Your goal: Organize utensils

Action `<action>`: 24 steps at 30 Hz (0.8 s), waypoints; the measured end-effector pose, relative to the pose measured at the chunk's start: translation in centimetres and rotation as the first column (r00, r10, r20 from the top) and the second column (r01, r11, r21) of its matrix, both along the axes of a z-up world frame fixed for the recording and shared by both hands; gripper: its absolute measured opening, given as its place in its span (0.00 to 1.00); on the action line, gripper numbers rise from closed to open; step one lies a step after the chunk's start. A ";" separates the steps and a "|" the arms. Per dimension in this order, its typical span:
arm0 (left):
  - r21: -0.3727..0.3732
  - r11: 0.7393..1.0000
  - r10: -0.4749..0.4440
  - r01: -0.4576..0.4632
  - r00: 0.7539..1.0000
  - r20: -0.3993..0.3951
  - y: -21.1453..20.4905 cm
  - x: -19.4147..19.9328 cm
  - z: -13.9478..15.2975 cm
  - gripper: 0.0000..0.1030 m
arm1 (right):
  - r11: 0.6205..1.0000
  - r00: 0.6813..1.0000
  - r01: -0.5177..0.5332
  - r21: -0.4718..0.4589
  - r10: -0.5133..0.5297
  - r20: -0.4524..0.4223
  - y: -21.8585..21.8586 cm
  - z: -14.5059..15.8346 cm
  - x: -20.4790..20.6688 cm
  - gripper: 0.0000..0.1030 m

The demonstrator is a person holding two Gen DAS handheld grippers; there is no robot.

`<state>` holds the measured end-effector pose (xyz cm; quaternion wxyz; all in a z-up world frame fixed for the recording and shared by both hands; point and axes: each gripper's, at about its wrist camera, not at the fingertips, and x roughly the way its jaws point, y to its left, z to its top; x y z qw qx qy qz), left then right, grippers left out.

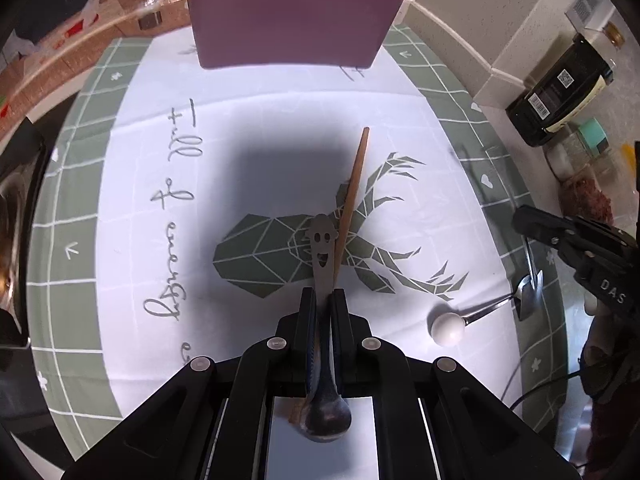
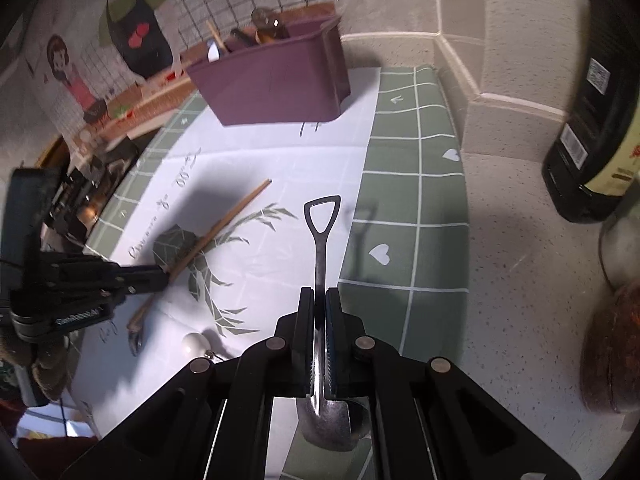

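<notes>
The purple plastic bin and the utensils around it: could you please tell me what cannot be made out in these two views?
- Purple plastic bin: left wrist view, its contents cut off by the top edge.
- Same bin, right wrist view: the front wall hides all but the utensil tips.
- White ball-ended metal utensil: left wrist view, far end blurred behind the right claw.
- Smiley-faced metal spoon: the left claw covers its neck.
</notes>
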<state>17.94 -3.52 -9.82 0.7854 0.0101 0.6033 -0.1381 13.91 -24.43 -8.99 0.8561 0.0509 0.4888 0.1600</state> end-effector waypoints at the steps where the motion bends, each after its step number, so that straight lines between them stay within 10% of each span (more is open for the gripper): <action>1: -0.013 1.000 0.010 -0.010 1.000 -0.008 0.0 0.1 -0.1 0.08 | 1.000 1.000 0.005 0.013 -0.005 0.008 -0.2 0.2 -0.1 0.05; 24: -0.199 0.976 0.133 -0.086 0.961 0.241 3.4 -3.8 7.1 0.02 | 0.995 0.991 -0.037 0.097 0.023 0.135 1.6 4.8 -1.4 0.02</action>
